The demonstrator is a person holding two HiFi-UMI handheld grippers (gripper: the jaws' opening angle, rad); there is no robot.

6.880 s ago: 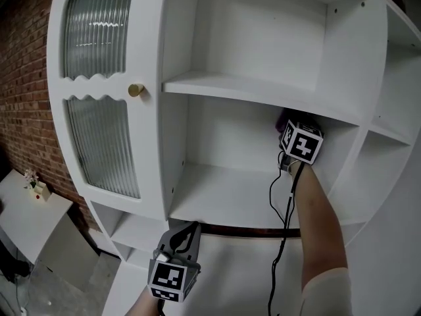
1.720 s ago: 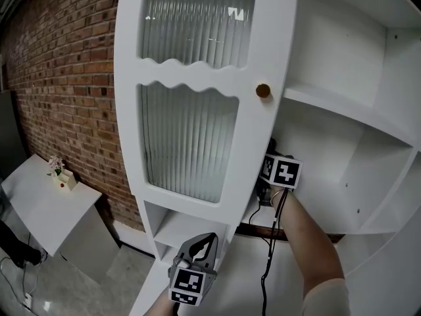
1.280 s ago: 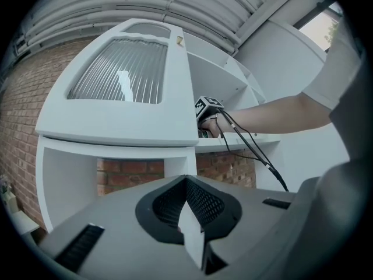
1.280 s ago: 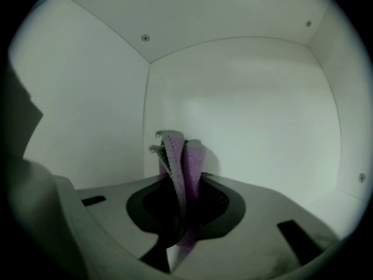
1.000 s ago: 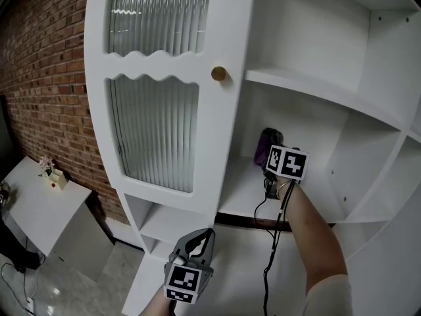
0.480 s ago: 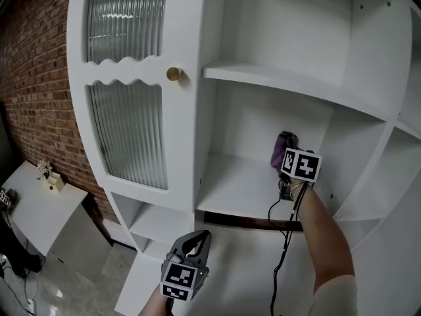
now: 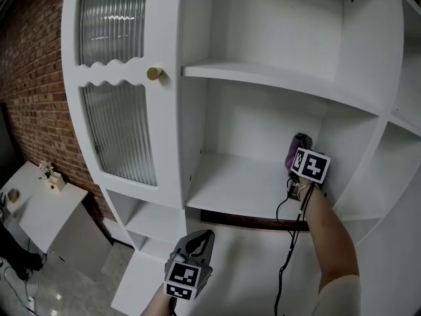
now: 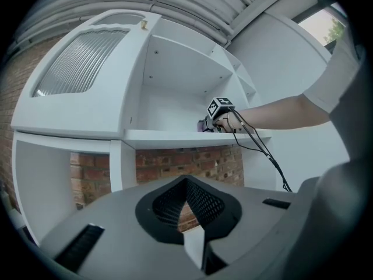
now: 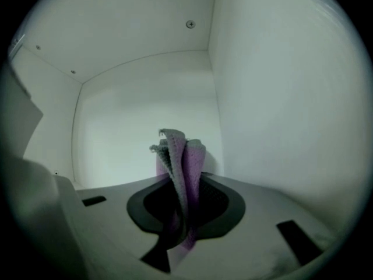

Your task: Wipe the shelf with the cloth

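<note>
Against the brick wall [image 7: 29,78] stands a tall white cabinet [image 7: 263,25], filling most of the head view. Its door [image 7: 118,137] of ribbed glass sits on the left, and open compartments run across to the right. Down at the lower left there's a small white table [image 7: 36,209].

Now to the middle compartment: the shelf [image 7: 230,186] is bare and white, and the person's right forearm [image 7: 329,236] reaches in over its front edge. The right gripper [image 7: 299,151] is deep in the back right corner, close to the side wall. Its jaws are clamped on a purple cloth [image 9: 182,156], which stands up out of them in bunched folds. Whether the cloth touches the shelf, I can't tell.

The left gripper [image 7: 197,241] hangs low in front of the cabinet, well below the shelf, with its jaws together and nothing between them. A black cable [image 7: 286,255] trails down from the right gripper, and a small brass knob [image 7: 154,74] sits on the door's edge.
</note>
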